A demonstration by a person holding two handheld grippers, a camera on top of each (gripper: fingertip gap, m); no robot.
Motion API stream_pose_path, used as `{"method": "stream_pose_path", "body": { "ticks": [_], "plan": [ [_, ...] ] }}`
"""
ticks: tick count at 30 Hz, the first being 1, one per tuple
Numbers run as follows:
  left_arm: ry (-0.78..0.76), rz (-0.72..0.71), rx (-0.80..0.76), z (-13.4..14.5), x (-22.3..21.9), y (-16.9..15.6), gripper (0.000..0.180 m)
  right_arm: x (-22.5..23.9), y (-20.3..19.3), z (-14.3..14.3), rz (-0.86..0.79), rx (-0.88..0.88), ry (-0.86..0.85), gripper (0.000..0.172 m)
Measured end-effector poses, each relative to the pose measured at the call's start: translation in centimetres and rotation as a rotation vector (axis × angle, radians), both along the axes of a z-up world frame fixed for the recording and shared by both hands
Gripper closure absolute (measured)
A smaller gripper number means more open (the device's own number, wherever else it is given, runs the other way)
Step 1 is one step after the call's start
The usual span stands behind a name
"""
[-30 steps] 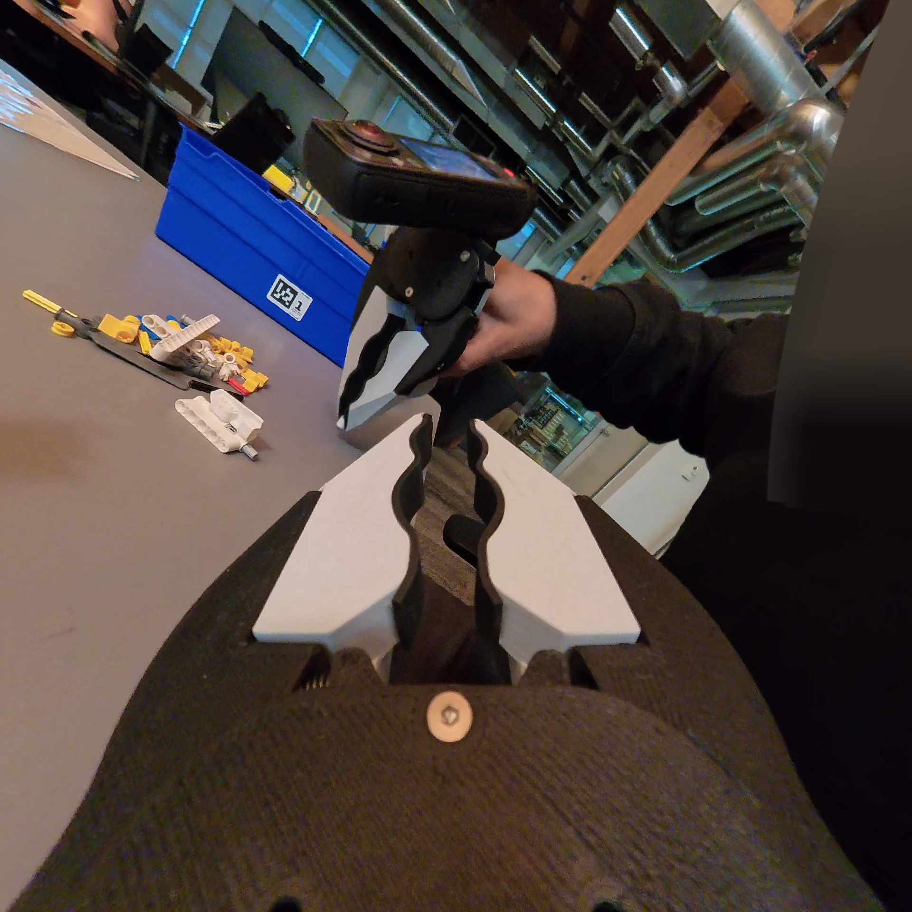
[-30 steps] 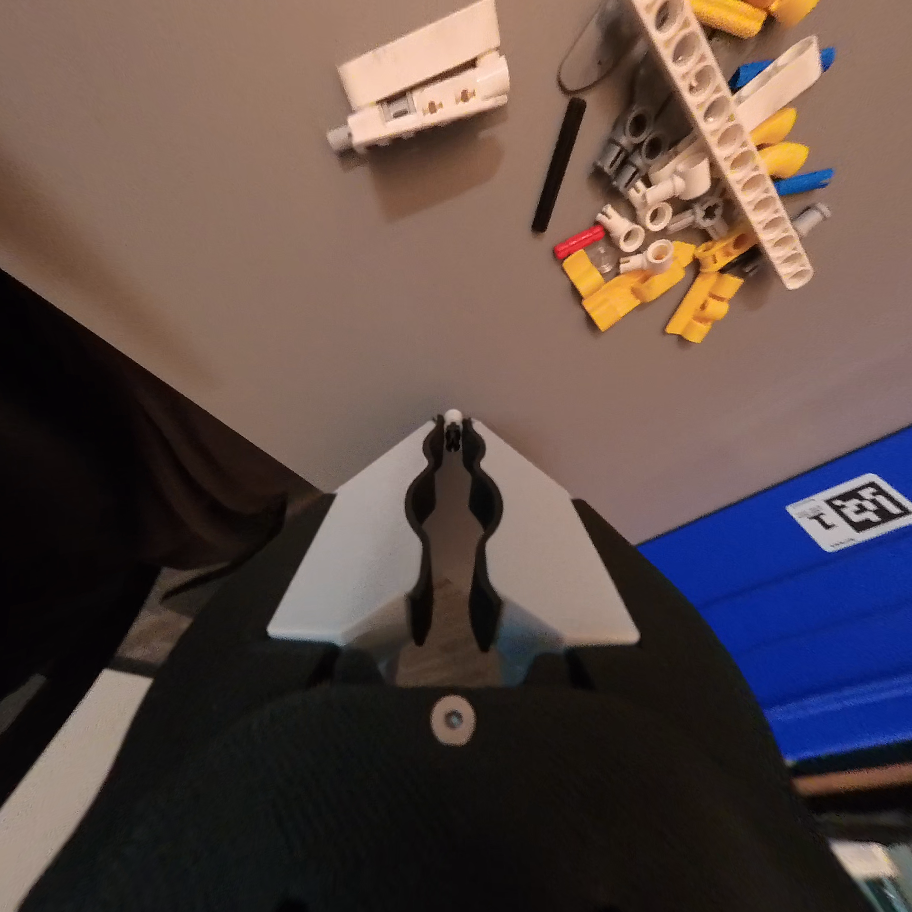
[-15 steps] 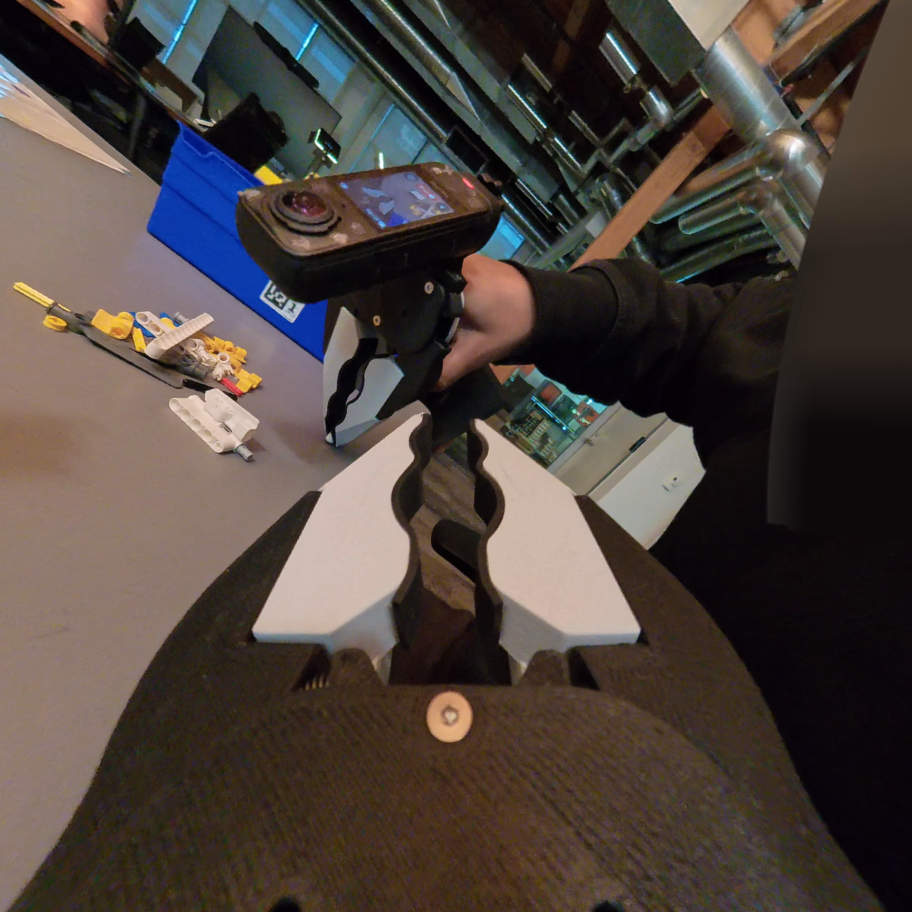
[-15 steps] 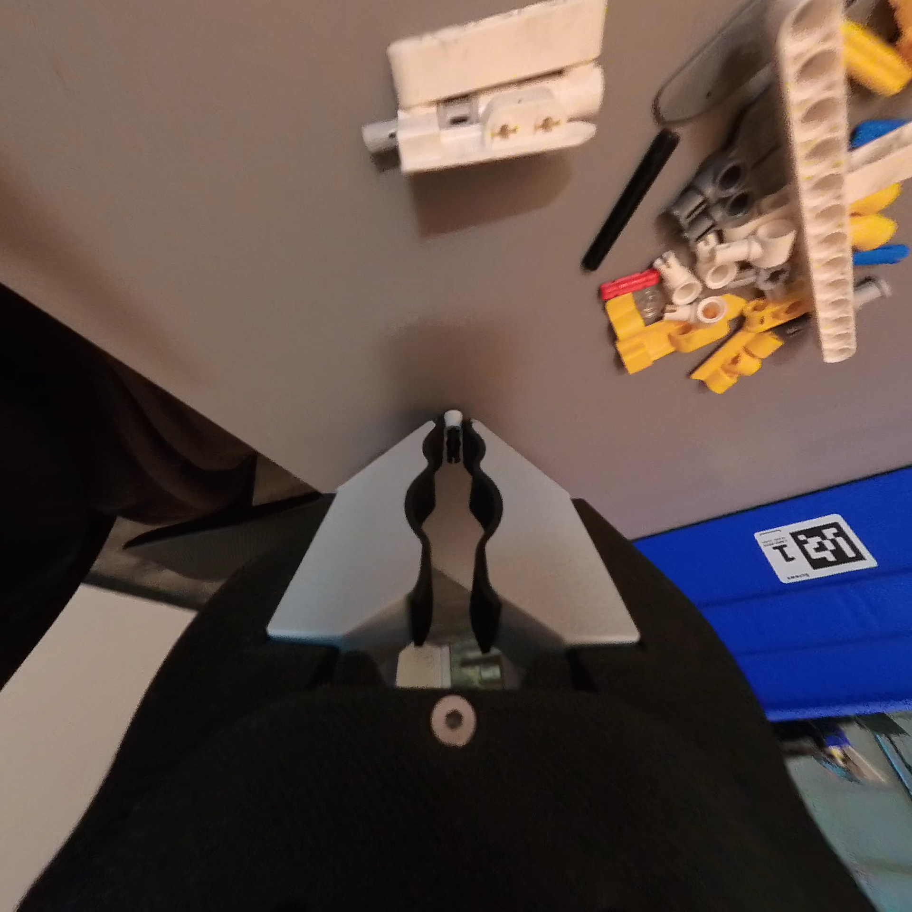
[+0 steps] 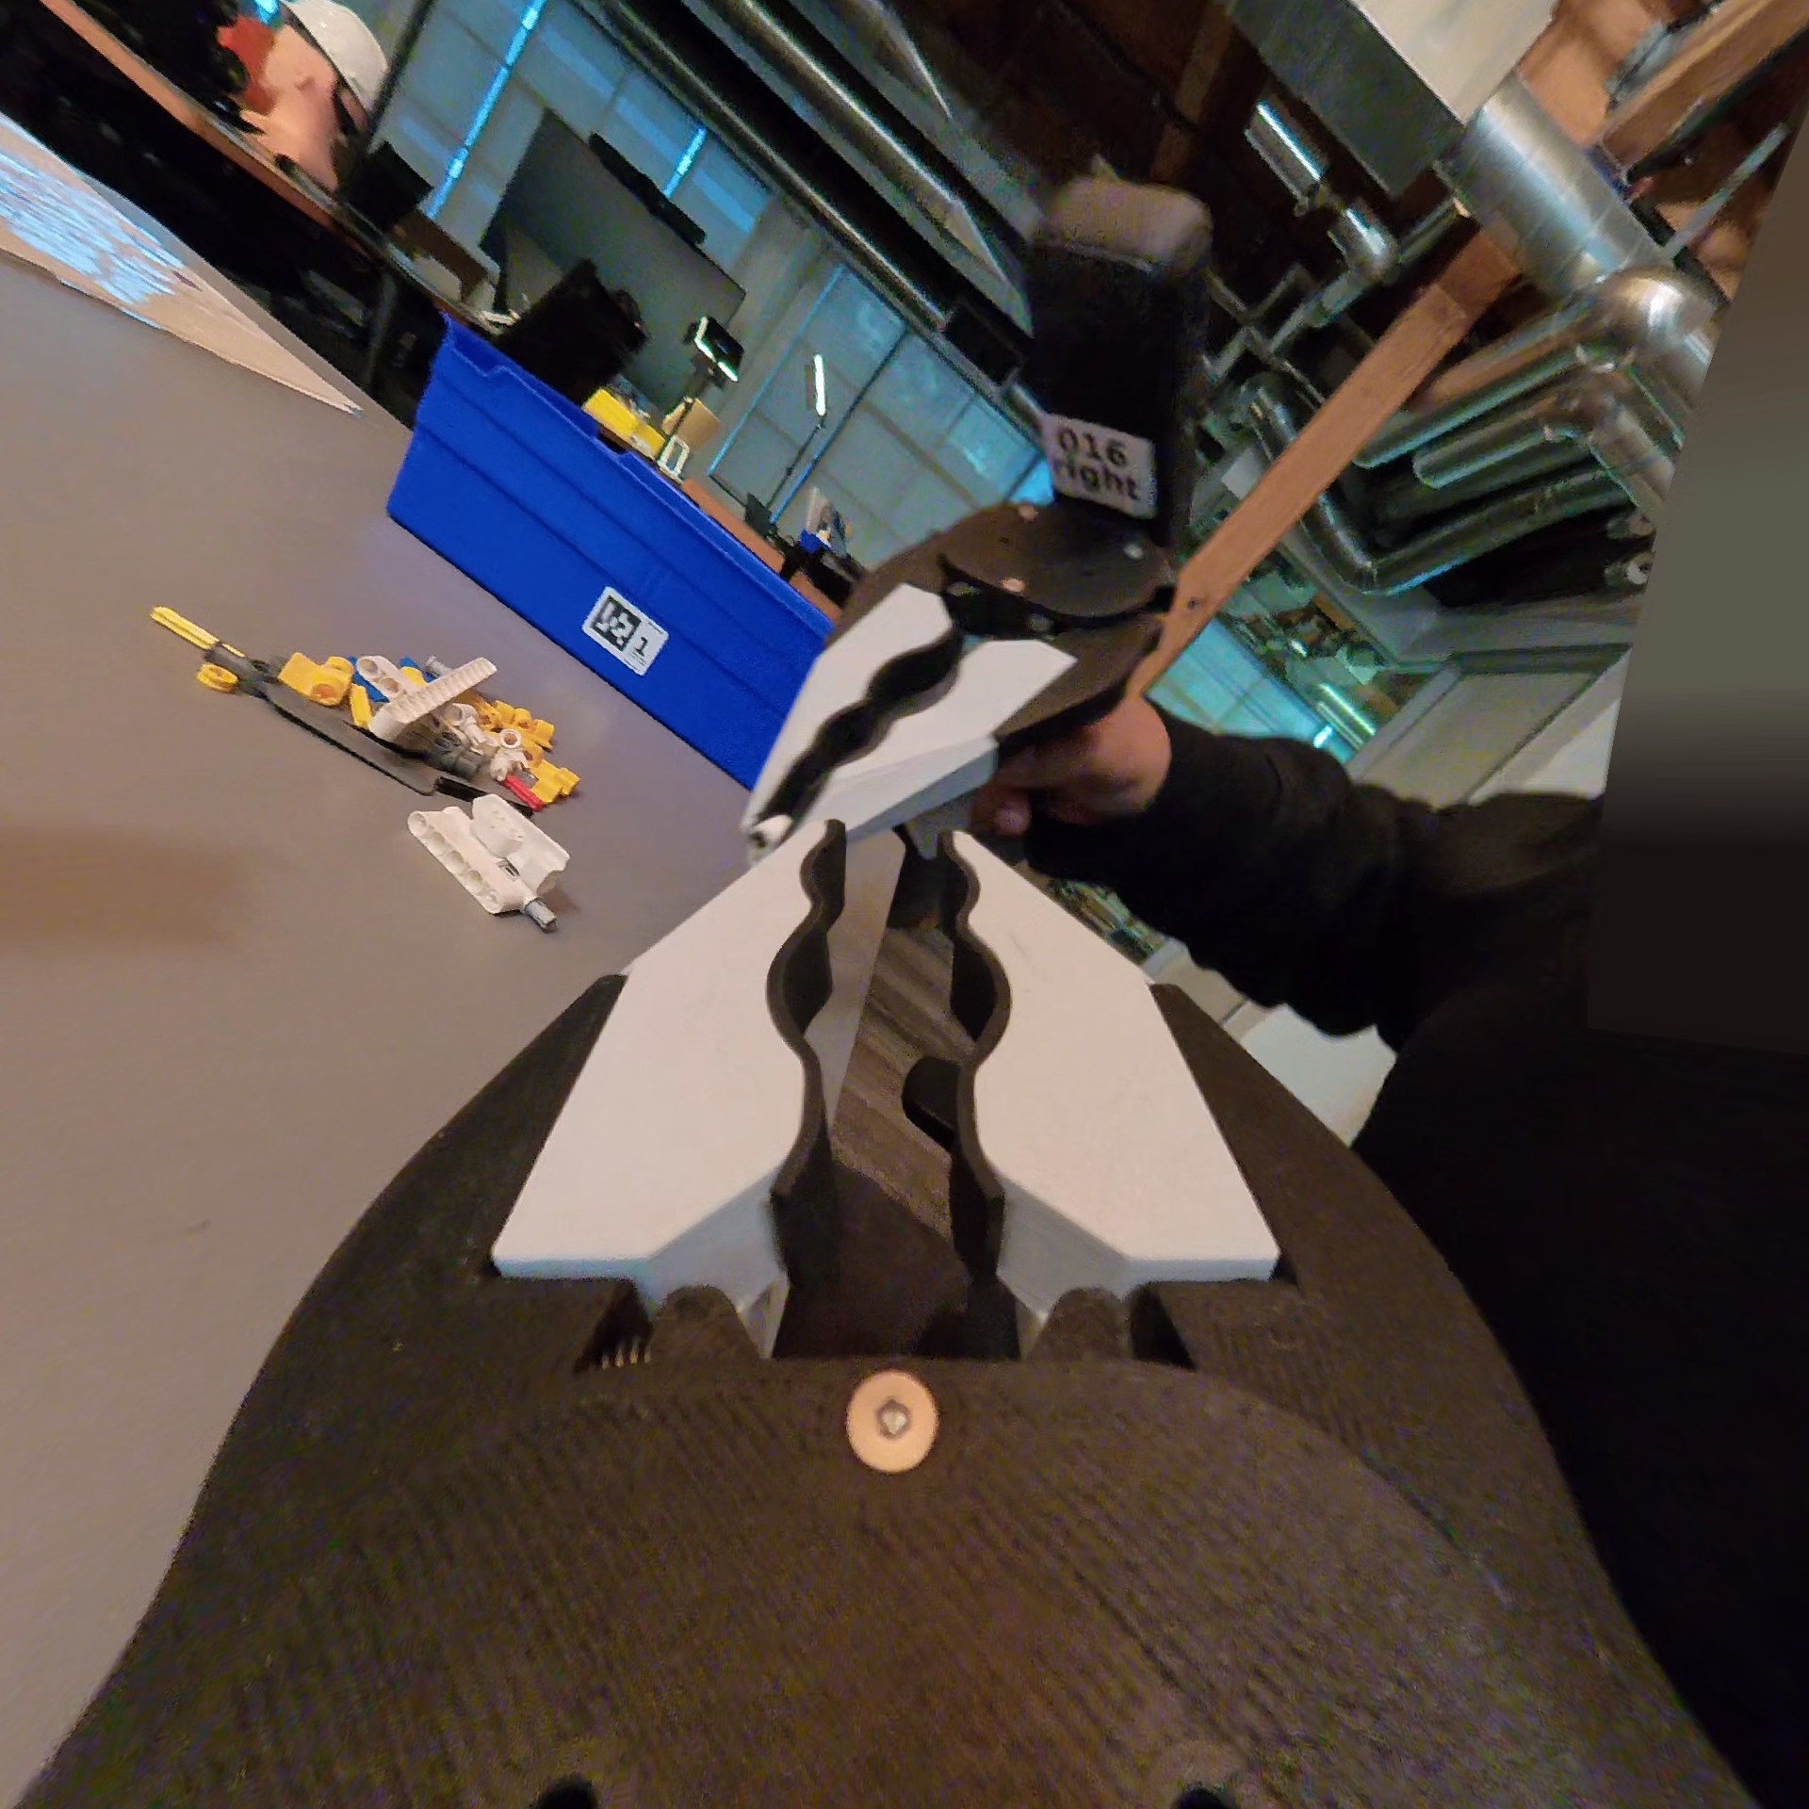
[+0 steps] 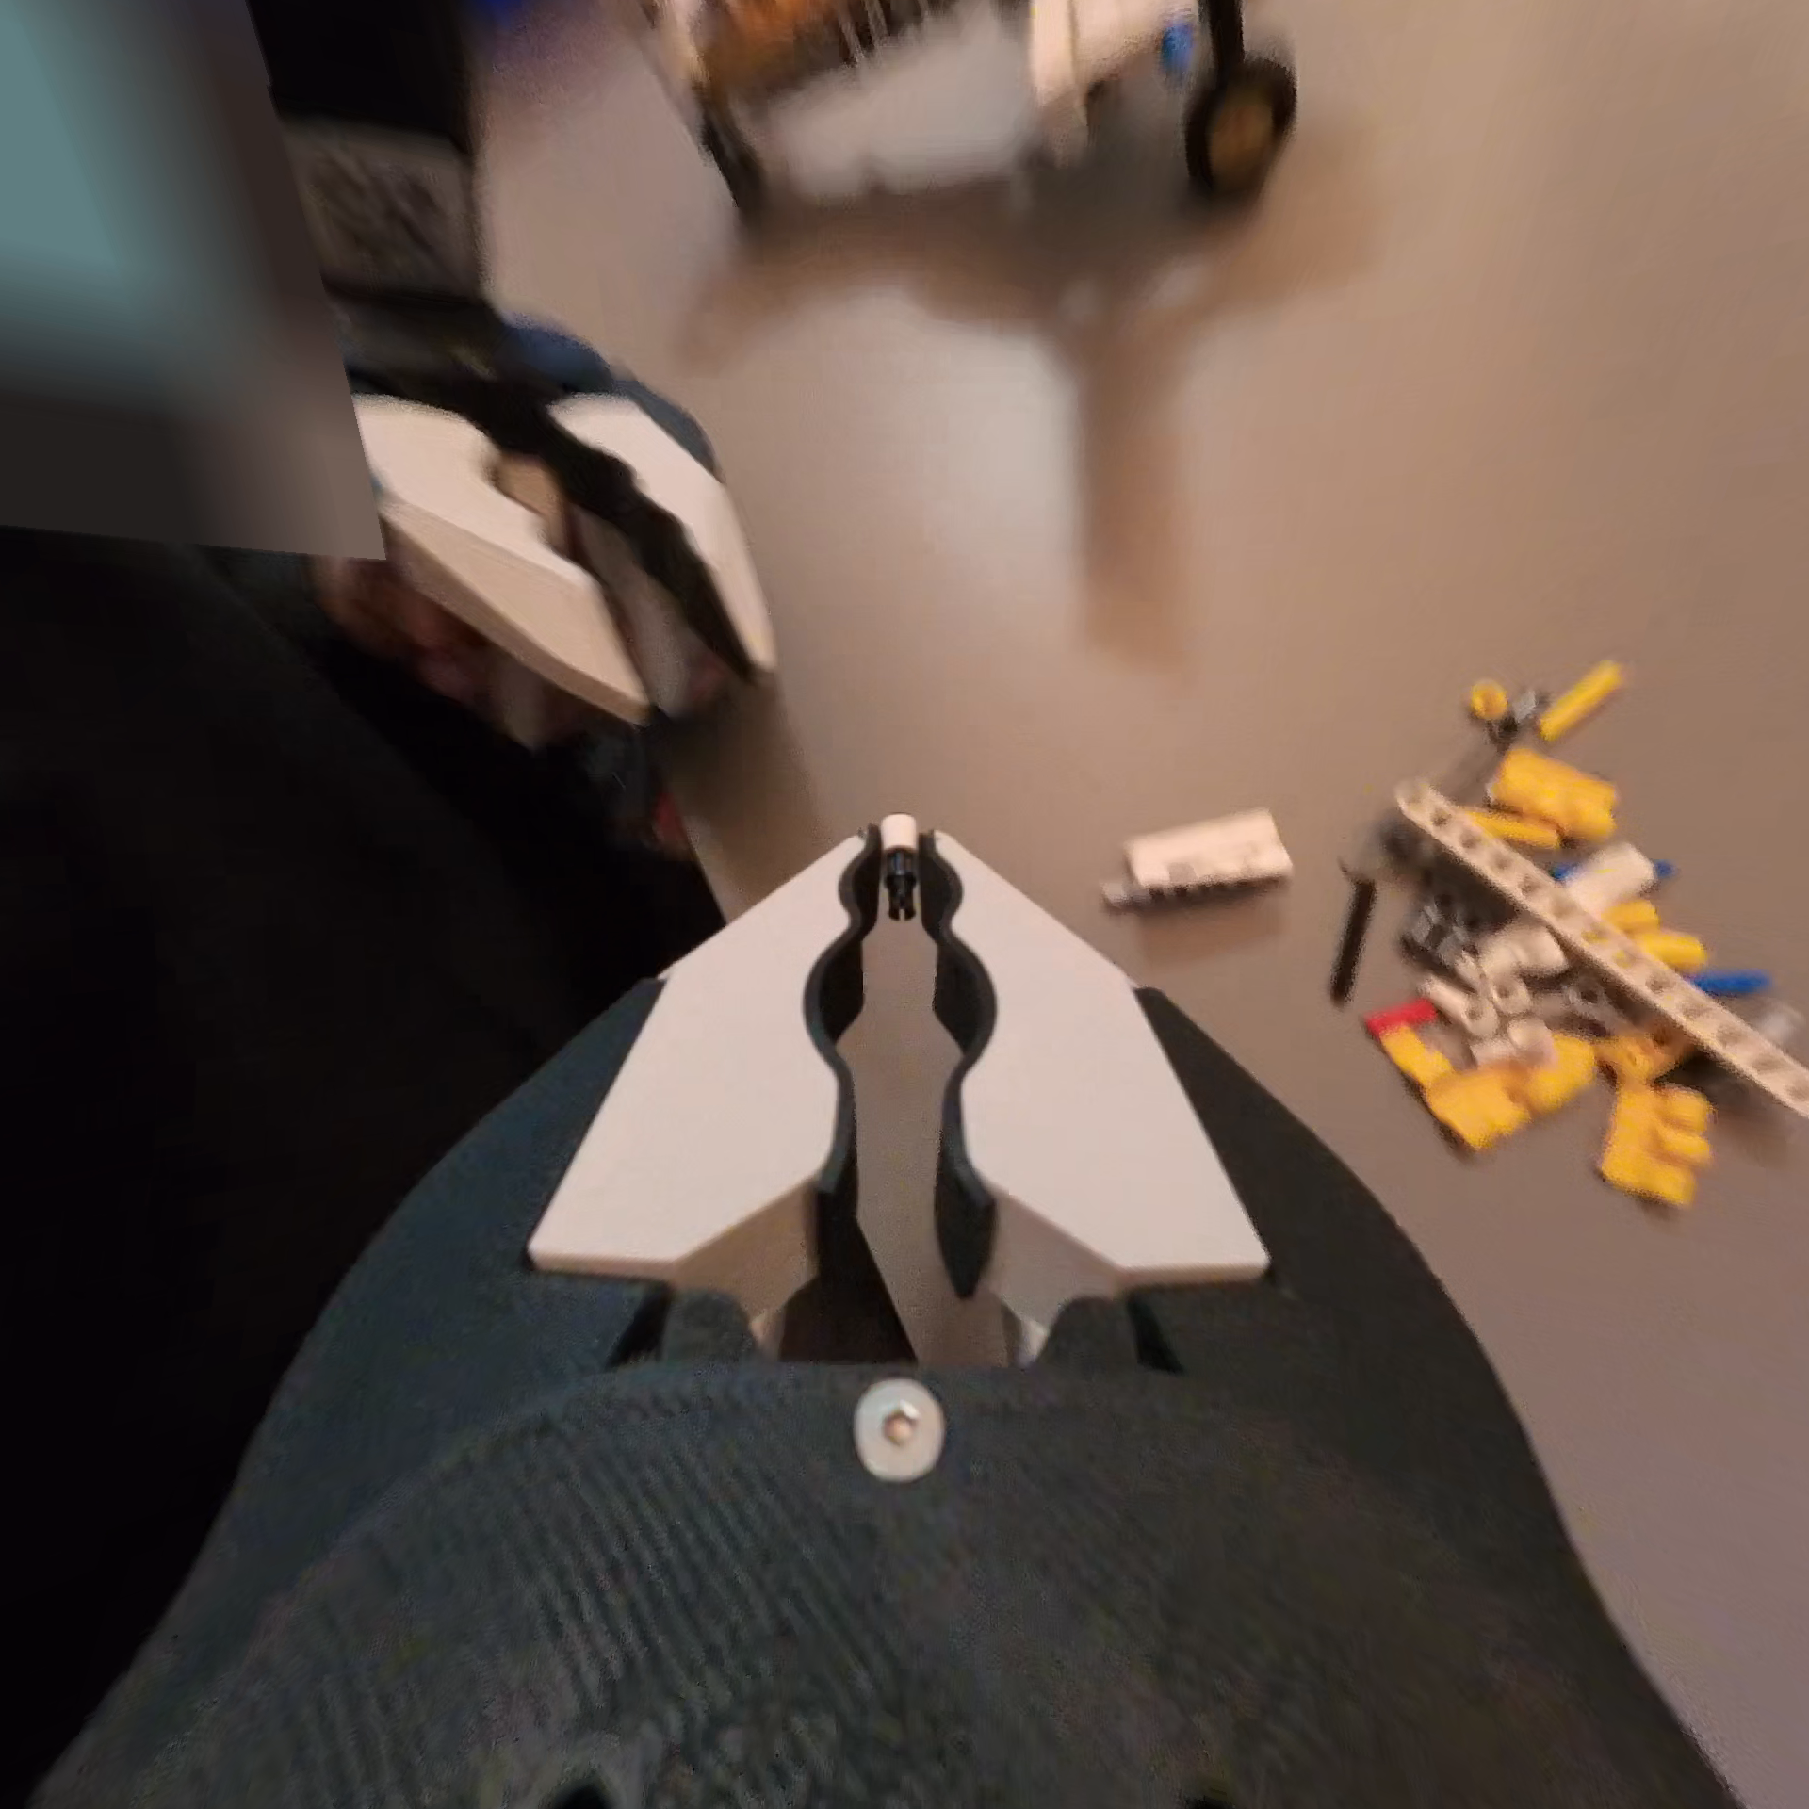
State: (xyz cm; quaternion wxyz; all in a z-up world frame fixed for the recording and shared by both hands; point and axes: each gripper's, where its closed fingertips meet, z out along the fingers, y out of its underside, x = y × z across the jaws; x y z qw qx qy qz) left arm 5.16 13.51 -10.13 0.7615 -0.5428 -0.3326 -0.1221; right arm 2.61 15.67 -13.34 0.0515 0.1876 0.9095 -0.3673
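Pin [image 6: 899, 861], white-capped with a black stem, sits clenched in the right tongs [image 6: 899, 850] above the worktop [image 5: 196, 979]. Left tongs [image 5: 886, 852] gape, apparently empty. Loose parts [image 6: 1566, 979] and white block [image 6: 1199, 861] lie near.

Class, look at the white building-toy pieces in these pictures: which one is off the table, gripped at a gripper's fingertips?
The small white-and-black peg, pinched in the right gripper. The white block assembly and long white holed beam lie on the table.
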Motion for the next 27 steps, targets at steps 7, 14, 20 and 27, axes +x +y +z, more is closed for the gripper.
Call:
{"method": "stream_pose_path", "body": {
  "ticks": [7,14,20,27],
  "plan": [
    [-0.127,-0.003,0.184,0.9,-1.3,-1.9,0.146,2.1,-2.8,3.6,0.086,-0.395,0.262,0.167],
    [-0.243,-0.219,0.213,0.8,-0.1,0.8,0.155,2.2,-4.0,3.4,0.142,-0.555,0.368,0.167],
    [-0.279,-0.199,0.333,1.6,-1.0,1.0,0.169,1.5,-3.3,3.9,0.135,-0.665,0.354,0.16],
    [-0.344,-0.14,0.345,1.0,-2.5,0.6,0.17,-0.2,-1.3,4.2,0.034,-0.753,0.419,0.146]
  ]
}}
